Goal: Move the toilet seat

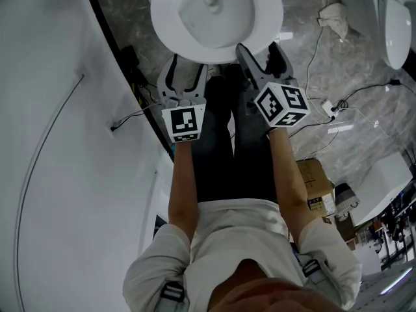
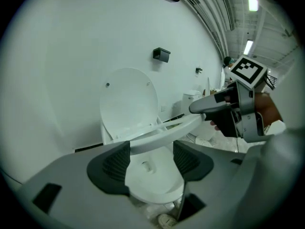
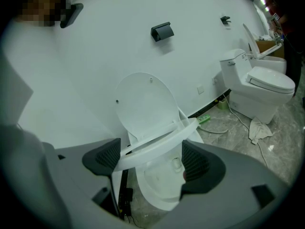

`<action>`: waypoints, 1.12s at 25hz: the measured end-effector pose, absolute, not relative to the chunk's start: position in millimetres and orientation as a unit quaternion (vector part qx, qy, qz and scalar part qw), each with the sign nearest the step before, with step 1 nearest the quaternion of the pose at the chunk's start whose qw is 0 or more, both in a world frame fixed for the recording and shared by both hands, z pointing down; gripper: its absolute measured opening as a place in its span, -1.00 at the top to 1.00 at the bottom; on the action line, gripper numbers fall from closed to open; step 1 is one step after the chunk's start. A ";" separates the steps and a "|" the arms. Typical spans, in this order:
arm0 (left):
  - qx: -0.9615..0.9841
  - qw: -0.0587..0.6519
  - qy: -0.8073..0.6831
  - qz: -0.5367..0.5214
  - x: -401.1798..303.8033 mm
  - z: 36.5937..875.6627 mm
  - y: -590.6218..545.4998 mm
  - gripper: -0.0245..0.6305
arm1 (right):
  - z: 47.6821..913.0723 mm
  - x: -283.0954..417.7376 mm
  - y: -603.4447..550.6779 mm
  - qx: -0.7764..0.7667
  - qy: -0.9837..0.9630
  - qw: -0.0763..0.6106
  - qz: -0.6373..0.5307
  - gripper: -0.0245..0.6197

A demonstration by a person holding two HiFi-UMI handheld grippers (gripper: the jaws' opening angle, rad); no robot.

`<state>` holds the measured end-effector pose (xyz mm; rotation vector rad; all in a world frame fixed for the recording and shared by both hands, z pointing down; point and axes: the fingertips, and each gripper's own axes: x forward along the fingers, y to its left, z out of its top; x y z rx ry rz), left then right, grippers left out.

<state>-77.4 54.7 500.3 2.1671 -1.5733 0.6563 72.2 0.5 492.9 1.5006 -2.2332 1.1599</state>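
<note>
The white toilet seat (image 2: 162, 135) (image 3: 157, 144) is tilted up off the bowl (image 1: 211, 2) (image 3: 159, 185). The lid (image 2: 128, 99) (image 3: 145, 104) stands upright against the wall. My left gripper (image 1: 186, 65) (image 2: 151, 147) is at the seat's front left. The rim crosses the tops of both its pads, and whether they press on it is unclear. My right gripper (image 1: 259, 47) (image 3: 150, 151) is at the front right with its jaws wide. There the seat meets the left pad and passes just above the right pad. In the left gripper view, a right gripper finger (image 2: 205, 106) lies against the seat's edge.
A white wall (image 1: 65, 142) runs close on the left. A second toilet (image 3: 267, 85) (image 1: 393, 18) stands to the right, with a crumpled cloth (image 3: 259, 128) on the marble floor. Cables and a power strip (image 1: 328, 106) lie nearby, and cardboard boxes (image 1: 312, 181) sit behind to the right.
</note>
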 end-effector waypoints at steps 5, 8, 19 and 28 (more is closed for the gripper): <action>0.768 0.200 -0.563 0.230 -78.5 498.5 54.2 0.00 | 491.3 72.1 1.6 0.500 -0.763 0.100 0.398 -0.38; 0.765 0.205 -0.565 0.231 -78.8 498.6 54.1 0.00 | 490.3 73.0 2.7 0.488 -0.770 0.095 0.401 -0.38; 0.764 0.209 -0.573 0.212 -81.9 492.6 47.7 0.00 | 470.3 73.8 15.5 0.435 -0.847 0.188 0.241 -0.37; 0.764 0.206 -0.579 0.199 -84.1 481.6 40.4 0.00 | 469.2 75.7 15.6 0.400 -0.868 0.269 0.117 -0.36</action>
